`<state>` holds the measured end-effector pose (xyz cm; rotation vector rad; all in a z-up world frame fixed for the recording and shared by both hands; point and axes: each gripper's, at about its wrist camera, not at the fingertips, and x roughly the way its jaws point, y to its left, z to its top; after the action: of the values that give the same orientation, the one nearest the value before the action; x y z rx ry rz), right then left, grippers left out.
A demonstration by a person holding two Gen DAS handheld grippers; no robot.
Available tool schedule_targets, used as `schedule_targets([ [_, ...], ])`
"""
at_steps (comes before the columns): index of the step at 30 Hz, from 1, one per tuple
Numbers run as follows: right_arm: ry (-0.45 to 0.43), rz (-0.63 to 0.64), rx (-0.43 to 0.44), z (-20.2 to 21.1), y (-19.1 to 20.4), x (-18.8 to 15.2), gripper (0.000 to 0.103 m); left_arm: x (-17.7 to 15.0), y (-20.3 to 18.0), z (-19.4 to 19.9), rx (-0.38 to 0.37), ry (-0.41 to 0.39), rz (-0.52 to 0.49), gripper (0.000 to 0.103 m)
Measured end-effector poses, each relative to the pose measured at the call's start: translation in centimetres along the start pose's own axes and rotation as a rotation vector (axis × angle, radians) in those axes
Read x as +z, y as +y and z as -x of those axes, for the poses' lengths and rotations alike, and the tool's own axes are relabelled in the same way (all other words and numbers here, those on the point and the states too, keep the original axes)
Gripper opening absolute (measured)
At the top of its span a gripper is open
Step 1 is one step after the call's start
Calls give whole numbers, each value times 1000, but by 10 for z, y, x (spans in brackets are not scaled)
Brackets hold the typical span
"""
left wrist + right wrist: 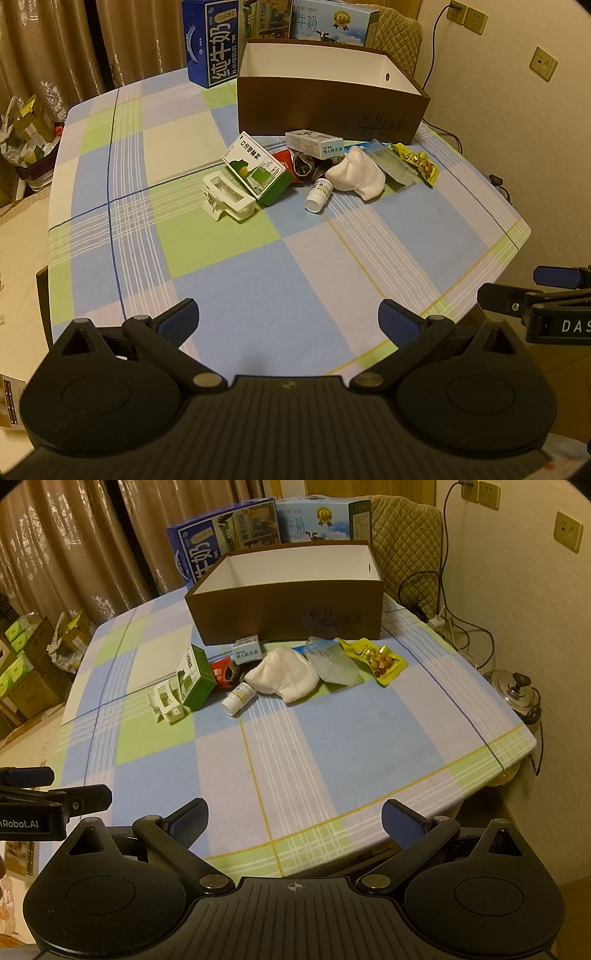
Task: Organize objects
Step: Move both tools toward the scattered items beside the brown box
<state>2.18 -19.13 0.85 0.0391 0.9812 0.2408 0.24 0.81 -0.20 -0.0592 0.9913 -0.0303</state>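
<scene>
Left wrist view
Left gripper [288,317]: at 6 o'clock over the near desk edge, fingers [179,319] spread wide, nothing between them.
Right gripper [517,291]: enters at 3 o'clock; only part shows, so its spread is hard to judge here.
Desk [258,280]: covered in a blue, green and white checked cloth.
Brown box [332,107]: at 12 o'clock, open top, white inside.
Clutter: lies in a row just in front of the box; white clip [227,197] at the 9 o'clock end, touching the green carton [258,171]; white bottle [318,194] on its side; white sock [356,171]; yellow snack packet [417,162] at the 3 o'clock end.
Milk cartons [212,40]: stand behind the box.

Right wrist view
Right gripper [293,821]: at 6 o'clock, fingers [402,821] spread apart and empty.
Left gripper [55,794]: at 9 o'clock, seen from the side.
Brown box [288,609]: at 12 o'clock, nothing visible inside.
Small blue-white carton [247,651]: touching the box front.
White sock [282,674]: at the centre of the row, overlapping a clear pouch [334,664].
Yellow snack packet [376,659]: at the 2 o'clock end.
Metal pot [515,692]: off the desk at 3 o'clock, probably on the floor.
</scene>
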Motion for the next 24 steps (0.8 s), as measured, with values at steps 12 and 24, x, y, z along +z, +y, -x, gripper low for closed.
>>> schedule_targets([
  [12, -7, -7, 0, 5, 3, -2, 98, -2, -1, 5, -1, -4, -1, 102],
  [24, -11, -3, -2, 4, 5, -2, 98, -2, 0, 7, -1, -3, 2, 102],
])
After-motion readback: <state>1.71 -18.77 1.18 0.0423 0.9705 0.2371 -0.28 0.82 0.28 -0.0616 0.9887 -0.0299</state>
